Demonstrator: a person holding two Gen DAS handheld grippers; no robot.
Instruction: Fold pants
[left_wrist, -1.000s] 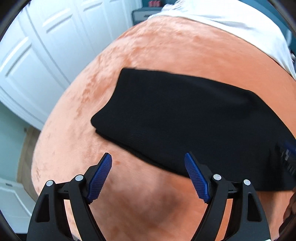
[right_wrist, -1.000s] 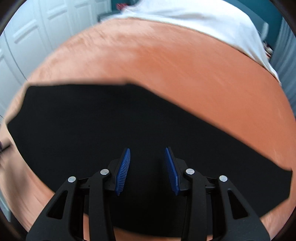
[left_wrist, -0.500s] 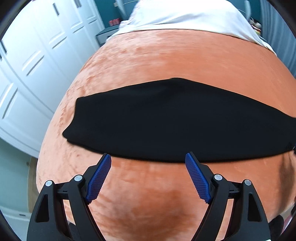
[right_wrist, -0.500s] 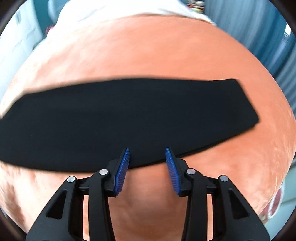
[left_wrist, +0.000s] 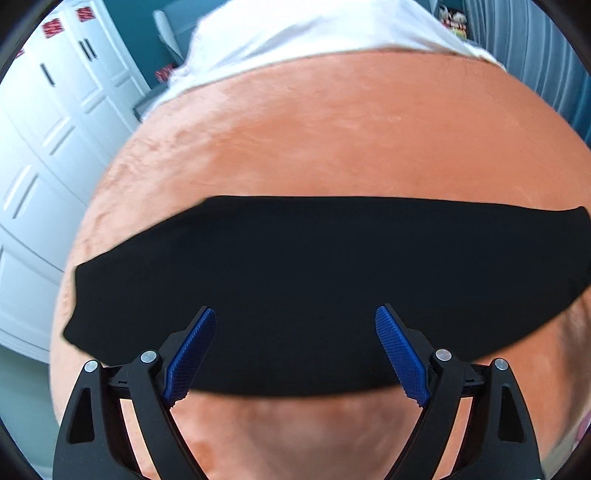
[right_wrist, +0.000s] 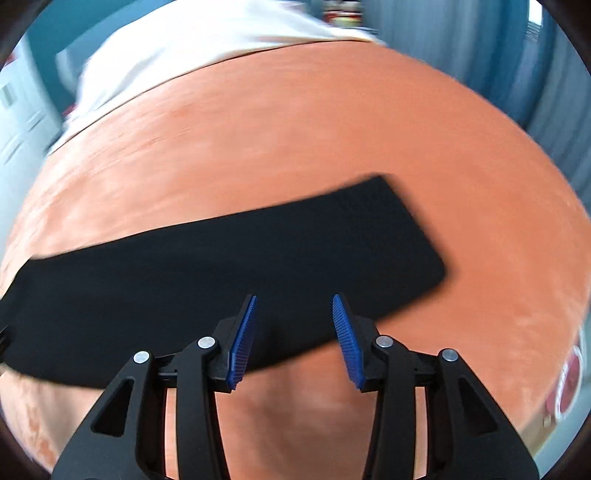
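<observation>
While the pants are lying flat as a long black strip across the orange bed cover, already folded lengthwise, both claws are being held above its near edge. The left claw is being opened wide, with nothing pinched between its blue pads. The right claw is being kept narrower, also empty, near the strip's right end, probably so that the end can be gripped and folded over.
</observation>
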